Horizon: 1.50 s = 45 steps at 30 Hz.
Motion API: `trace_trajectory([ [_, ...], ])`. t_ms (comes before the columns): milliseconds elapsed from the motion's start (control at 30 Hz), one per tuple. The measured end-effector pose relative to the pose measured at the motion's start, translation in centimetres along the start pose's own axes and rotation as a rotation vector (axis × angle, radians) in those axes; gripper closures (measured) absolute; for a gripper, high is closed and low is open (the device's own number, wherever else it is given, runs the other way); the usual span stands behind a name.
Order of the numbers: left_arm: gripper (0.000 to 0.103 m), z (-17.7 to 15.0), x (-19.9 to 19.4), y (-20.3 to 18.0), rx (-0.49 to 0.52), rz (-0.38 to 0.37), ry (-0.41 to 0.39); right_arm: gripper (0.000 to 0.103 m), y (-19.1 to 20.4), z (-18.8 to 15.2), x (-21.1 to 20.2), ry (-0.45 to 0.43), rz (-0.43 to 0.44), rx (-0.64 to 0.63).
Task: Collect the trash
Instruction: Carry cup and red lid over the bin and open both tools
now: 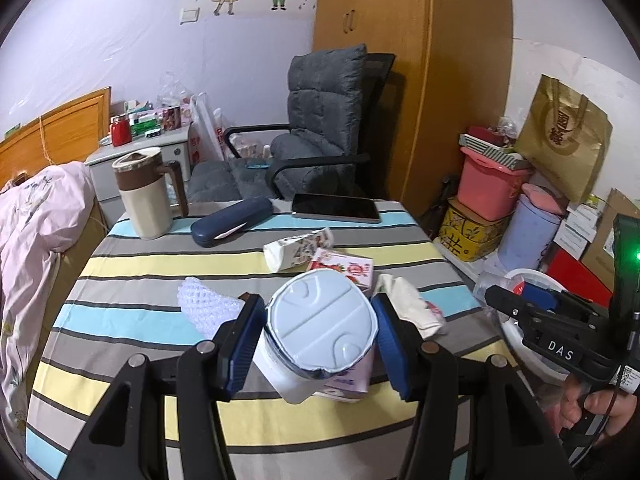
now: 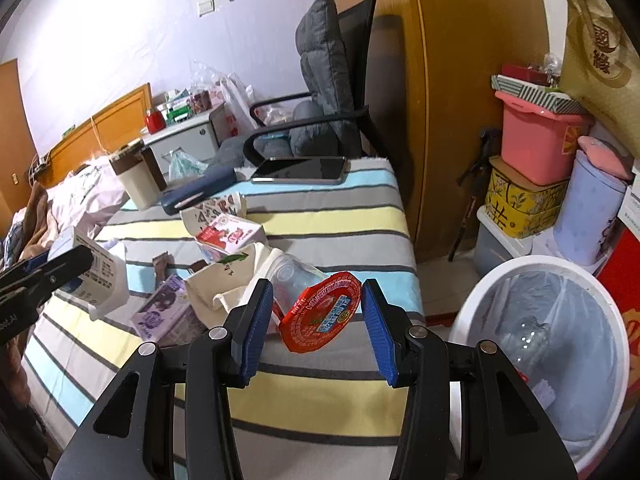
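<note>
My left gripper (image 1: 316, 300) is shut on a white cup with a pale blue foil lid (image 1: 320, 328), held above the striped table (image 1: 120, 264). That cup (image 2: 98, 276) also shows at the left of the right wrist view. My right gripper (image 2: 316, 284) is shut on a clear cup with a red foil lid (image 2: 320, 314), near the table's right edge. To its right, on the floor, stands a white bin (image 2: 472, 312) with a clear liner and a clear bottle inside. On the table lie a red-and-white carton (image 1: 344, 270), a patterned carton (image 1: 298, 248), a purple carton (image 2: 164, 312) and a white cloth bag (image 2: 224, 284).
A beige jug (image 1: 144, 192), a navy case (image 1: 232, 220) and a dark tablet (image 1: 336, 208) stand at the table's far side. Behind them is a grey padded chair (image 1: 320, 120). A wooden wardrobe (image 2: 460, 80) and stacked boxes (image 2: 528, 168) crowd the floor beyond the bin.
</note>
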<state>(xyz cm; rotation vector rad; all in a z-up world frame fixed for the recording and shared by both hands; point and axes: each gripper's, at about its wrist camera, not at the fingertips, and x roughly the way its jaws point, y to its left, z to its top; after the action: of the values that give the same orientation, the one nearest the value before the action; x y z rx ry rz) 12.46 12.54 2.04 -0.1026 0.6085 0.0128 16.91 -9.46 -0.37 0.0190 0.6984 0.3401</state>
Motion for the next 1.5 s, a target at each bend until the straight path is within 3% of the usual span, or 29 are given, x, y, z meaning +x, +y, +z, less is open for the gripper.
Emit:
trace_trajectory([
  [433, 0.045, 0.1, -1.3, -6.2, 0.079, -0.079, -0.002, 0.055, -2.5, -0.6, -4.6, -0.089, -0.072, 0.024],
  [867, 0.045, -0.1, -0.7, -15.0, 0.180, -0.249, 0.008, 0.055, -7.2, -2.3, -8.5, -0.121, -0.210, 0.080],
  [1300, 0.045, -0.4, 1.2, -22.5, 0.249, -0.379, 0.046, 0.055, -12.0, -3.8, -10.1, -0.096, -0.307, 0.148],
  [1500, 0.045, -0.7, 2.8, -24.8, 0.269, -0.411, 0.081, 0.055, -14.1, -4.5, -9.1, -0.043, -0.325, 0.181],
])
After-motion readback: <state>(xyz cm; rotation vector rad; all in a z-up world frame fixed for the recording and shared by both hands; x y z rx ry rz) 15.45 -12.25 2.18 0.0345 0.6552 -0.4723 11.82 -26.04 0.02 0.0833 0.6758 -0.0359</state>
